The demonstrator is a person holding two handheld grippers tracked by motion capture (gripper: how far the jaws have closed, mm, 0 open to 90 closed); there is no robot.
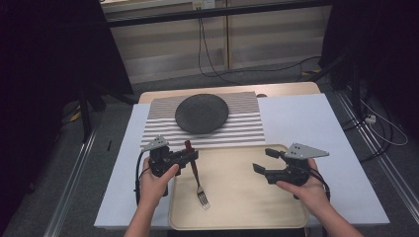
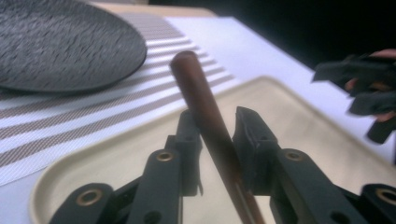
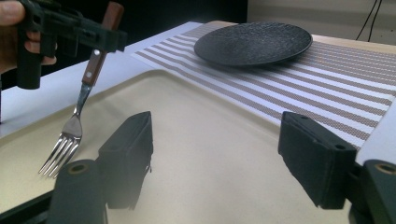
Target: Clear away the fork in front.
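A fork [image 1: 197, 183] with a brown wooden handle [image 2: 201, 93] hangs tilted over the left part of the beige tray [image 1: 237, 197]. Its tines [image 3: 58, 156] point down at the tray floor. My left gripper [image 1: 192, 155] is shut on the handle, which runs between its two black jaws in the left gripper view. Over the tray's right part, my right gripper [image 1: 264, 160] stands open with nothing between its jaws [image 3: 217, 140]. In the right gripper view the left gripper [image 3: 112, 39] and fork [image 3: 84, 98] sit at the upper left.
A dark round plate [image 1: 201, 113] lies on a striped placemat [image 1: 242, 123] beyond the tray. A white sheet [image 1: 306, 123] covers the table. Cables trail on the floor behind, and dark stands flank both sides.
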